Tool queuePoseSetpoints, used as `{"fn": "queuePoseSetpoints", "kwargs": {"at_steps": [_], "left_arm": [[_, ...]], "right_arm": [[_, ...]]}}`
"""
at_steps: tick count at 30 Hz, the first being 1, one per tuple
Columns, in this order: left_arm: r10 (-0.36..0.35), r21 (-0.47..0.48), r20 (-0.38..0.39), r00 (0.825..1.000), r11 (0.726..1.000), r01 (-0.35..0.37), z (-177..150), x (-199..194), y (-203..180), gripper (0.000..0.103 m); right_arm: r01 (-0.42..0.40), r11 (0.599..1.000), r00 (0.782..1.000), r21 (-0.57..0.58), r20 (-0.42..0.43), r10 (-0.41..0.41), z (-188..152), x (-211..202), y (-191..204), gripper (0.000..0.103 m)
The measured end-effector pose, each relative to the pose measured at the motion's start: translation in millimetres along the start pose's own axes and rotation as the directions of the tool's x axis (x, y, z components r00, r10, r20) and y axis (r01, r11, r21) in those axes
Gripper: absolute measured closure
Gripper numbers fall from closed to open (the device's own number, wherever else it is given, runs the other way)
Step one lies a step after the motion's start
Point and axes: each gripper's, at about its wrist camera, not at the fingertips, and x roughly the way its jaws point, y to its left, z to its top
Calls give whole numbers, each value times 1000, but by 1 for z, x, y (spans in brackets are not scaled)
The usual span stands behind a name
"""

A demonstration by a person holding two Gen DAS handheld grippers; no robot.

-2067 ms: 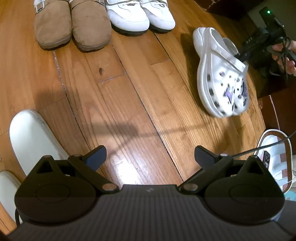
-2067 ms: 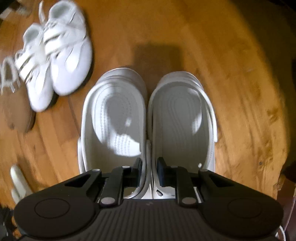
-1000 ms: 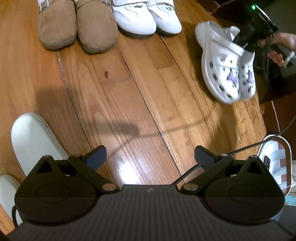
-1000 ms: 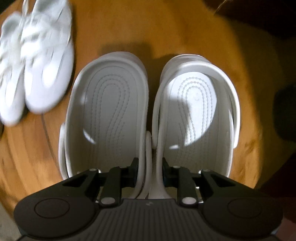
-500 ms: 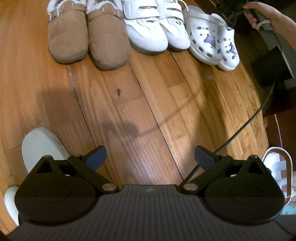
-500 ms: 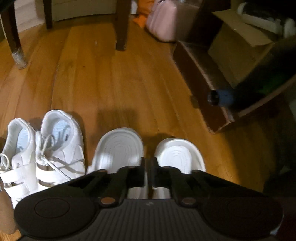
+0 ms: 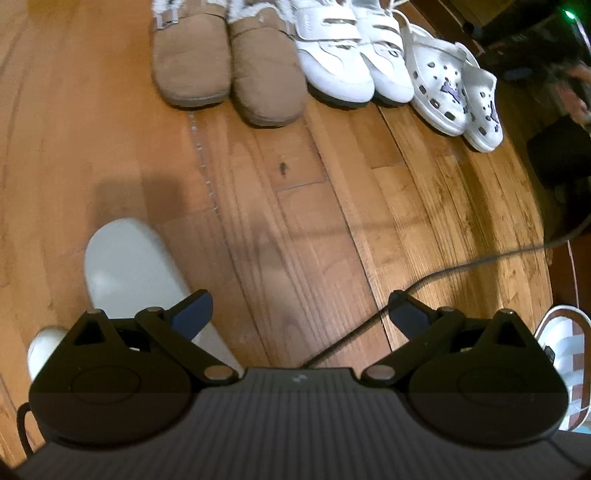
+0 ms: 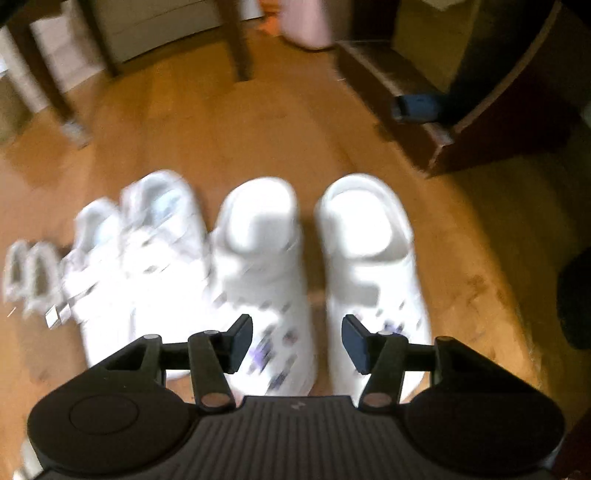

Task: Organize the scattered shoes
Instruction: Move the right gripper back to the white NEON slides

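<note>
Right wrist: right gripper [image 8: 297, 341] fingers opening, empty, above white clogs [image 8: 373, 266].

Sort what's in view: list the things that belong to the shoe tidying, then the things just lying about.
Job:
tan slippers
white sneakers
charm clogs
pale slides
right gripper, jaws opening, nothing between them

Lying about:
black cable
pink bag
chair legs
</note>
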Motion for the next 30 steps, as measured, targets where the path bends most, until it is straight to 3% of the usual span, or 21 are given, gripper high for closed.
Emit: {"fn": "queuePoseSetpoints", "kwargs": {"at_steps": [7, 9, 12, 18, 21, 23, 25, 27, 30], "left_arm": [[112, 19, 45, 993, 993, -113, -26, -20, 2, 0], [153, 10, 67, 986, 988, -154, -32, -24, 4, 0], [191, -3, 89, 978, 982, -191, -36, -29, 9, 0], [181, 9, 75, 981, 983, -182, -41, -33, 20, 0], [188, 7, 65, 980, 982, -189, -44, -26, 23, 0], [191, 3, 36, 981, 982, -191, -47, -20, 28, 0], [173, 0, 9, 985, 985, -173, -57, -17, 35, 0], [130, -19, -32, 991, 991, -131, -72, -18, 45, 0], [67, -79, -100, 993, 994, -75, -92, -16, 61, 0]], "right_arm": [[-190, 969, 975, -156, -145, 168, -62, -3, 90, 44], [-253, 938, 954, -238, -222, 201, -89, 1, 135, 44], [-305, 898, 936, -318, -272, 222, -115, 2, 181, 44], [-394, 813, 907, -428, -325, 268, -160, -3, 251, 43], [-350, 758, 930, -550, -302, 210, -170, -2, 270, 44], [-317, 751, 944, -580, -273, 187, -166, 0, 272, 44], [-310, 763, 946, -567, -263, 189, -165, 1, 271, 44], [-339, 785, 934, -519, -287, 214, -162, 2, 265, 44], [-332, 783, 937, -526, -280, 210, -167, 1, 260, 44]]}}
